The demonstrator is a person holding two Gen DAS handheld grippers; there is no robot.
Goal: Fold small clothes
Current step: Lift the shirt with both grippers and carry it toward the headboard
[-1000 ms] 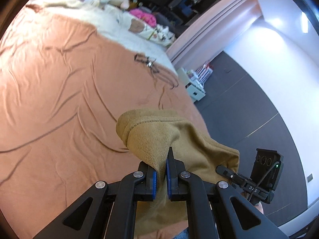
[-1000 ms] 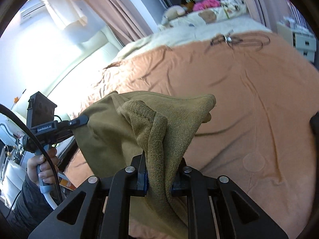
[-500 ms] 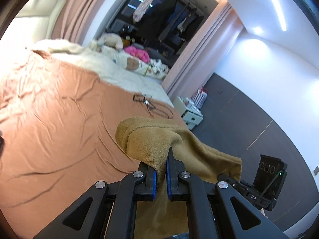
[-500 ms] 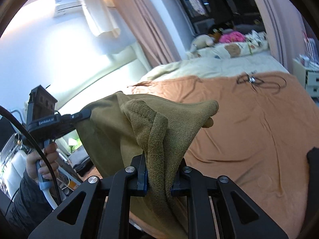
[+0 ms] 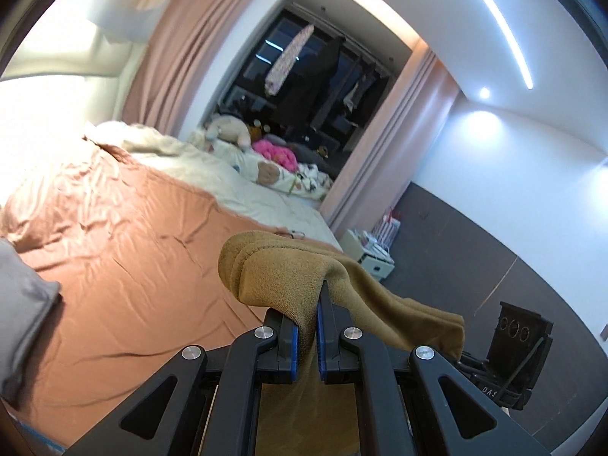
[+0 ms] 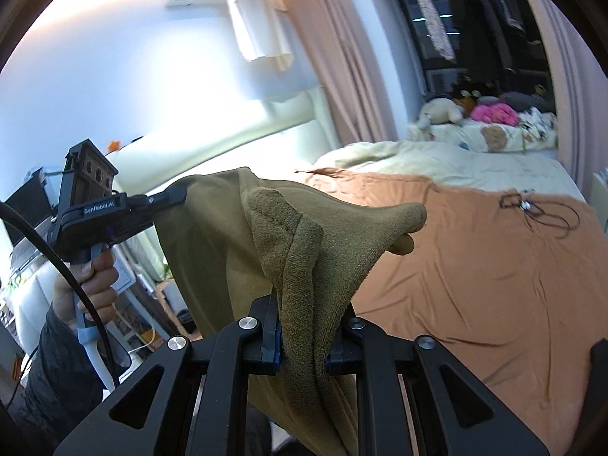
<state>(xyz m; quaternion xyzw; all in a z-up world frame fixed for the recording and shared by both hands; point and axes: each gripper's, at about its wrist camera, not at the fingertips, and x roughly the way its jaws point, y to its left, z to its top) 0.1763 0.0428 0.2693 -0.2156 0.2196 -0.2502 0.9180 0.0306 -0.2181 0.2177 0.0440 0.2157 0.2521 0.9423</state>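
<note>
At the bottom centre of the left wrist view we find the left gripper [image 5: 307,336] with its blue-padded fingers [image 5: 292,342] clamped on a fold of the olive-brown garment [image 5: 281,277], which bunches over the fingertips and trails off to the lower right of the frame. At the bottom centre of the right wrist view, the right gripper [image 6: 302,342] is likewise closed on a thick bunch of the same garment [image 6: 304,243], cloth filling the gap between its fingers and hanging below them. We note the garment held clear of the bed, stretched between the two grippers; in the right wrist view the left gripper [image 6: 178,195] pinches its far edge at centre left, carried by a hand [image 6: 91,285] in a dark sleeve [image 6: 57,380] at lower left. Behind the garment lies the bed with a wrinkled orange-brown sheet [image 5: 125,266]. A grey cloth item [image 5: 22,304] sits at the left edge of the left wrist view. A tangle of dark cord [image 6: 532,209] rests on the sheet at right of the right wrist view. Further back we record a cream blanket [image 5: 197,167], a plush toy [image 5: 230,129] and a pink item [image 5: 275,152]. Pink curtains [image 5: 178,60] hang beyond, beside a dark window [image 5: 304,87].
</note>
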